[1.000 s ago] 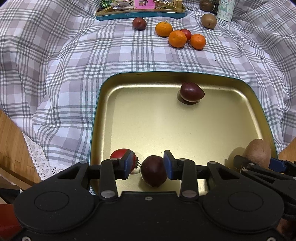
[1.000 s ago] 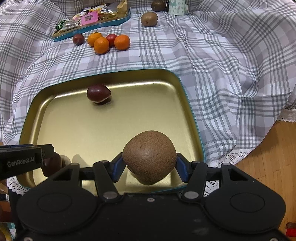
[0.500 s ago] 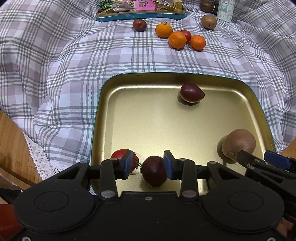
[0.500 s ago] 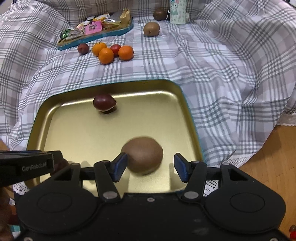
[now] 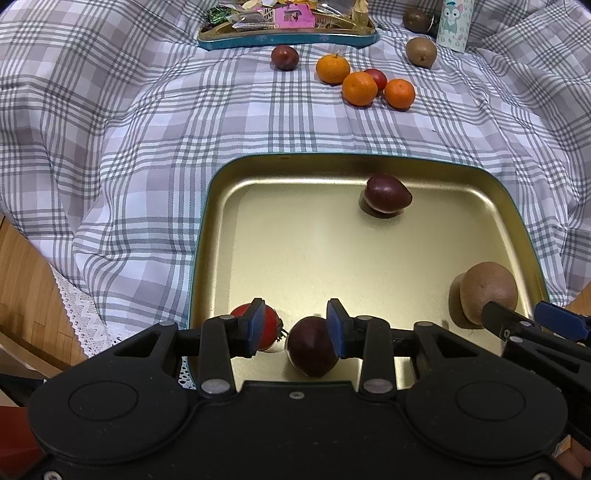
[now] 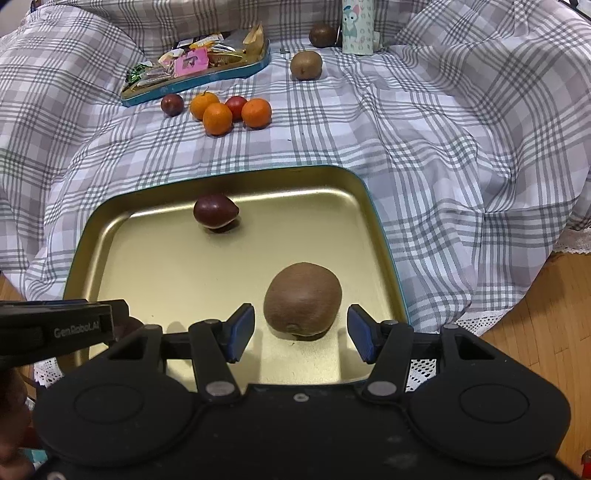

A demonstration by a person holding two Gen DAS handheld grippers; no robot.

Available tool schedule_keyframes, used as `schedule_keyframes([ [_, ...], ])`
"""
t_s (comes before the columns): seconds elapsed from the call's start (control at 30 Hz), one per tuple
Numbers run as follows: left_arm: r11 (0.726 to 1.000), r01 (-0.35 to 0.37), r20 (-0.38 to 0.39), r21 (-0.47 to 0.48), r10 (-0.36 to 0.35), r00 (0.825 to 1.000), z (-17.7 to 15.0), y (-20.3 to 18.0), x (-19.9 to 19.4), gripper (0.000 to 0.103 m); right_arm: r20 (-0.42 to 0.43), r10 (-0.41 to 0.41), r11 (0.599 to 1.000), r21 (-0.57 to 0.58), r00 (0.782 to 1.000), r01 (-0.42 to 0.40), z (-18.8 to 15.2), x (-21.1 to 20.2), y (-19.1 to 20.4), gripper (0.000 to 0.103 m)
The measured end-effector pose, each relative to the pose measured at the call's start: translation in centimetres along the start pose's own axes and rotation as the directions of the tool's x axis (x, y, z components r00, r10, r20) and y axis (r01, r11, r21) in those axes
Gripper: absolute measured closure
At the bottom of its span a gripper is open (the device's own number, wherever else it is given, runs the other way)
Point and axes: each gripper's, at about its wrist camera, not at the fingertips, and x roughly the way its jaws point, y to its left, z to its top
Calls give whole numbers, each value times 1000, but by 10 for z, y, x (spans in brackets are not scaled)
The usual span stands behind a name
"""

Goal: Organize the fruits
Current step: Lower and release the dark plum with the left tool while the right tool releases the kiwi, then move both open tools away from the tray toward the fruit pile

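Observation:
A gold tray (image 5: 295, 258) (image 6: 155, 266) lies on the checked cloth. In it are a dark plum (image 5: 386, 194) (image 6: 215, 211) at the back, a kiwi (image 6: 302, 299) (image 5: 487, 291) at the front right, a dark plum (image 5: 312, 345) and a red fruit (image 5: 264, 326) at the front left. My right gripper (image 6: 301, 332) is open, and the kiwi rests free on the tray between and just beyond its tips. My left gripper (image 5: 295, 326) is open above the near plum, which sits against the right pad.
On the cloth behind lie three oranges (image 5: 360, 88) (image 6: 218, 117), a red fruit (image 5: 376, 77), a plum (image 5: 284, 57), two kiwis (image 5: 421, 51) (image 6: 306, 65), a snack tray (image 5: 288, 31) and a patterned carton (image 5: 453, 24). Wooden floor (image 6: 546, 314) shows beyond the cloth edges.
My right gripper opened and let go of the kiwi, which now rests on the tray, and the gripper drew back. My left gripper stayed open over the plum.

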Motion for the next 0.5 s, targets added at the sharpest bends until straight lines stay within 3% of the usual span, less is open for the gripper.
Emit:
schedule_keyframes([
  [0.5, 999, -36, 51, -10, 36, 998, 8, 10, -12, 58, 22, -3, 1000, 7, 1000, 3, 5, -9, -1, 45],
])
